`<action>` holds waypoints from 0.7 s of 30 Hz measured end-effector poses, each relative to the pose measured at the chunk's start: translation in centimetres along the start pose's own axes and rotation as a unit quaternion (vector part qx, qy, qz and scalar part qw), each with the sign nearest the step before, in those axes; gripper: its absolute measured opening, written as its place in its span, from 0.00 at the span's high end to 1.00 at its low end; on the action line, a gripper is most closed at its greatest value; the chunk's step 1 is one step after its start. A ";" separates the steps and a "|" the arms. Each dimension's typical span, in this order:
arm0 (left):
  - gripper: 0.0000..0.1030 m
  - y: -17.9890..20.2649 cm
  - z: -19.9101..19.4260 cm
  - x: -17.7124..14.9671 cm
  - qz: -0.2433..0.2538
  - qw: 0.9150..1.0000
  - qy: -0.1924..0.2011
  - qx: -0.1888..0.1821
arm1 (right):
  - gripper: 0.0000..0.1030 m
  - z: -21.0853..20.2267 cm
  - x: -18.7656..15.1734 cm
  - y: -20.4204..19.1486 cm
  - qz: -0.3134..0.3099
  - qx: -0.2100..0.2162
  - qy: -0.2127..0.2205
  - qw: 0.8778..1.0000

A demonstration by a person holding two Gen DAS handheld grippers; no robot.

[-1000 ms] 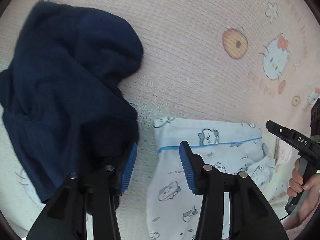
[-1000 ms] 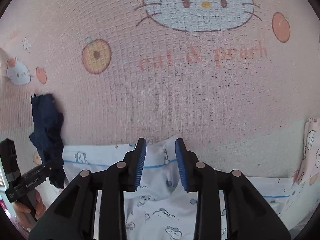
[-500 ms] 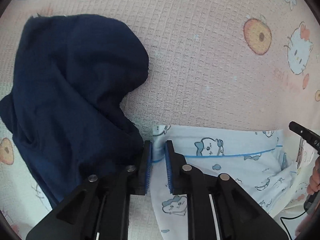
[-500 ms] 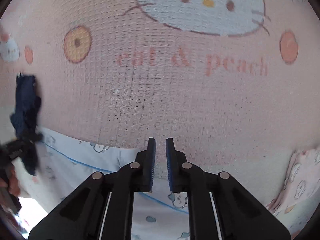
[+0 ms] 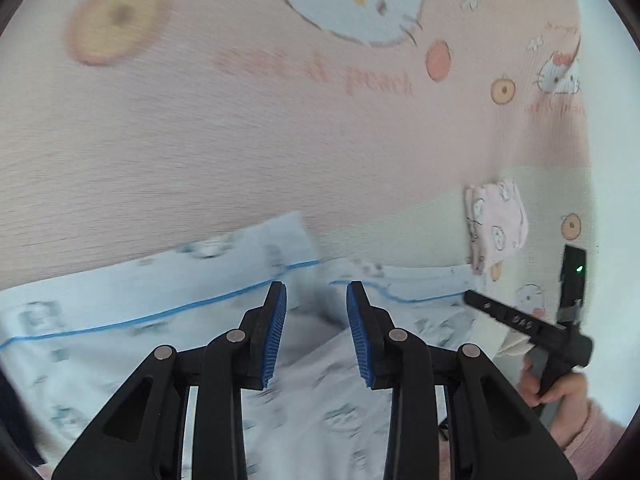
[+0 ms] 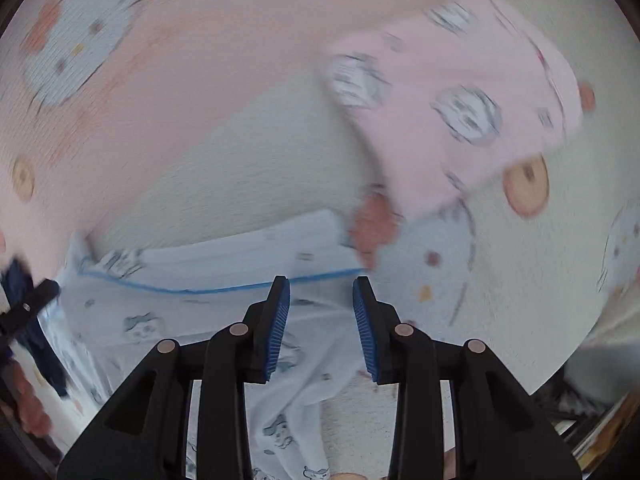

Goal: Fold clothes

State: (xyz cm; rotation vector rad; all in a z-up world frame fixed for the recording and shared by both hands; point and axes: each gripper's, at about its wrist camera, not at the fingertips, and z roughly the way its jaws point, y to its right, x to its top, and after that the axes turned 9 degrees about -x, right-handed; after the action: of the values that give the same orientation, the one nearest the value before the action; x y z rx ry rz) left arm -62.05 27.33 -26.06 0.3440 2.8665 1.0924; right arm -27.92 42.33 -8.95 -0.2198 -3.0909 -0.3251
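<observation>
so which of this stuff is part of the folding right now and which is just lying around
In the job:
- light blue printed garment, under both grippers
- left gripper, jaws apart
- right gripper, jaws apart

Lying about:
- pink printed garment, beyond the blue one
- navy garment, at the left edge
- cartoon cat blanket underneath

A pink waffle-textured blanket printed with white cartoon cats, peaches and blurred lettering fills the scene — cream-coloured along one edge, evenly daylit.
</observation>
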 end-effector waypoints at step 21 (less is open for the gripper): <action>0.90 2.2 1.9 -6.7 0.109 0.990 -0.075 0.053 | 0.96 1.1 -9.6 -1.3 -0.272 -0.024 -0.065 0.960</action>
State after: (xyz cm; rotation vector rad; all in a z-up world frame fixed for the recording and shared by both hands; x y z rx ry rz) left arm -54.90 28.63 -26.22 0.7285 2.8076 0.8989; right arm -18.59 39.96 -10.68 0.6484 -3.2166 -0.4082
